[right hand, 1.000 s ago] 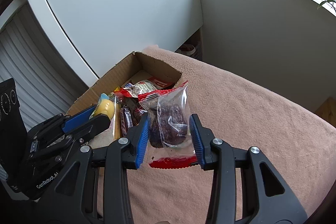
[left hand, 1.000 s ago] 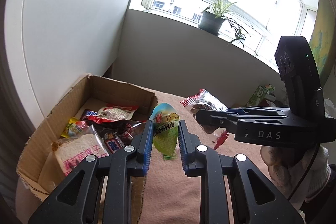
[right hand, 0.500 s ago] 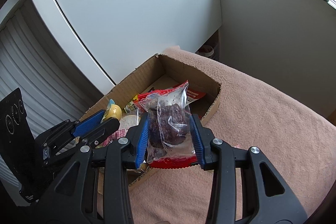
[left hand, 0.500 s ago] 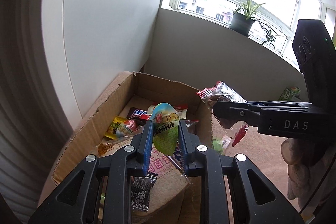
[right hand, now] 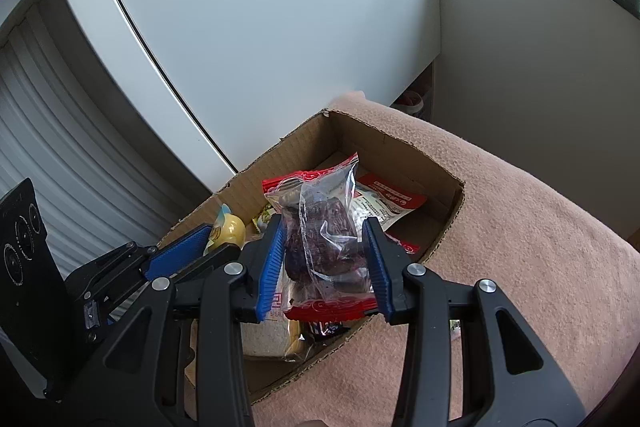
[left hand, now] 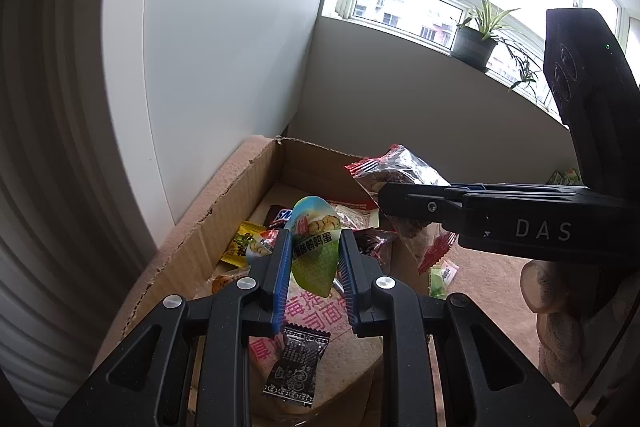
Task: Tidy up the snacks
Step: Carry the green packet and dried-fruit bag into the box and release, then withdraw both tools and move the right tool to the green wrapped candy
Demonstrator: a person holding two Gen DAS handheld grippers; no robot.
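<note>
An open cardboard box [left hand: 192, 239] [right hand: 404, 143] holds several snack packets on the pink-brown cloth. My left gripper [left hand: 314, 263] is shut on a green quail-egg packet [left hand: 316, 243] and holds it above the box's near half. My right gripper [right hand: 326, 263] is shut on a clear packet of dark dates with red ends [right hand: 320, 231] and holds it over the box. From the left wrist view the right gripper [left hand: 404, 203] and its date packet [left hand: 400, 167] hang over the box's right side. The left gripper [right hand: 192, 247] shows at lower left in the right wrist view.
Inside the box lie a bread bag with pink print [left hand: 316, 311], a black candy [left hand: 296, 367], a yellow candy [left hand: 240, 243] and a red-and-white packet [right hand: 384, 203]. A small green packet [left hand: 440, 275] lies on the cloth beside the box. A white cabinet [left hand: 224, 67] stands behind the box.
Both grippers have moved left from over the cloth to over the open box, each still holding its packet.
</note>
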